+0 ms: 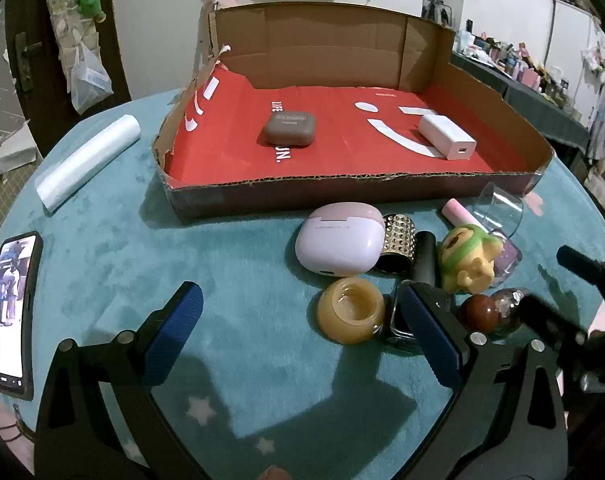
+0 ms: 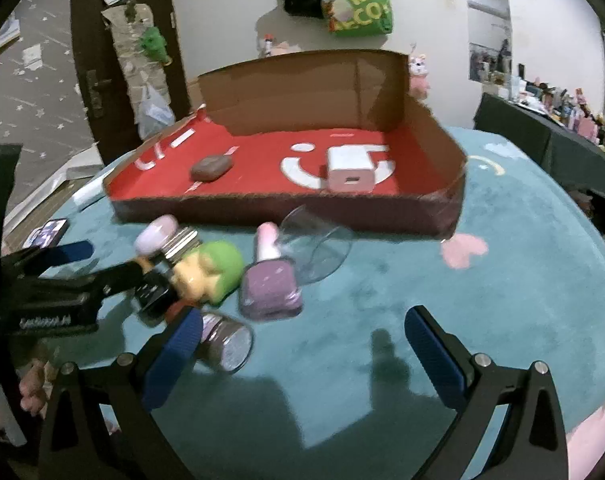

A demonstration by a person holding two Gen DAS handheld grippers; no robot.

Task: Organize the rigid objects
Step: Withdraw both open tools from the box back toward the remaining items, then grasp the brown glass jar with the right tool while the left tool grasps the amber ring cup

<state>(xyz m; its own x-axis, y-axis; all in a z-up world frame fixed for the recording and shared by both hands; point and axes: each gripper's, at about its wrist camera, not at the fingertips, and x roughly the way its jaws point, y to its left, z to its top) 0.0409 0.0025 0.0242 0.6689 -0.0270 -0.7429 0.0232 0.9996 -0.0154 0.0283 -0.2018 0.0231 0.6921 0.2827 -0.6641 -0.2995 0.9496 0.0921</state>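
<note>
1. The teal tablecloth (image 1: 230, 264) lies bare between the left gripper (image 1: 302, 320) and the cardboard tray (image 1: 342, 196), so the way forward is free on its left half.
2. To the right, a tight cluster blocks the path: lilac case (image 1: 338, 240), studded cylinder (image 1: 398, 242), amber ring (image 1: 350, 310) and green figurine (image 1: 468, 258), mostly touching.
3. The tray's red floor is wide open between the brown case (image 1: 288, 129) and the white charger (image 1: 446, 136).
4. Bare cloth lies ahead of the right gripper (image 2: 302, 344); a small jar (image 2: 226, 344) seems to touch its left finger, though blur hides the contact.
5. A clear cup (image 2: 314, 244) lies on its side against the tray's front wall.
</note>
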